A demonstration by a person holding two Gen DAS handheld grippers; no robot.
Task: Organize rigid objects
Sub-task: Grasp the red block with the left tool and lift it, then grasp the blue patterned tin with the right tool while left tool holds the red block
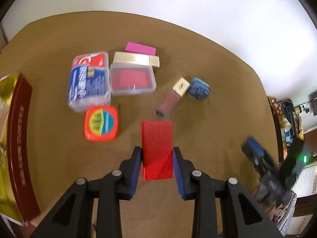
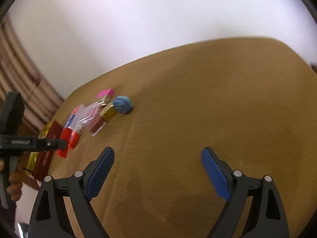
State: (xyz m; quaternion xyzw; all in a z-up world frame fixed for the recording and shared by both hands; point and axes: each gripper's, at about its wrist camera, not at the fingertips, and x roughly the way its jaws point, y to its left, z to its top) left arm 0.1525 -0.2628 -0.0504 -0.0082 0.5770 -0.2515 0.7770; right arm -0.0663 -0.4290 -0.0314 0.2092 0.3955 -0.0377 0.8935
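My left gripper [image 1: 157, 151] is shut on a red textured box [image 1: 157, 144] and holds it over the brown table [image 1: 227, 99]. Ahead of it lie an orange tape measure [image 1: 101, 126], a blue-and-red clear case [image 1: 89, 79], a clear case with a red insert [image 1: 132, 79], a gold box [image 1: 136, 59], a pink block [image 1: 140, 48], a reddish lighter with a gold cap [image 1: 171, 97] and a blue round object [image 1: 199, 88]. My right gripper [image 2: 157, 158] is open and empty over bare table, right of the cluster; it also shows in the left wrist view [image 1: 255, 148].
A dark red and gold box [image 1: 18, 144] stands at the table's left edge. The table's far edge meets a white wall. Cluttered shelves [image 1: 291, 119] stand off the right side. The left gripper [image 2: 49, 143] shows at the left of the right wrist view.
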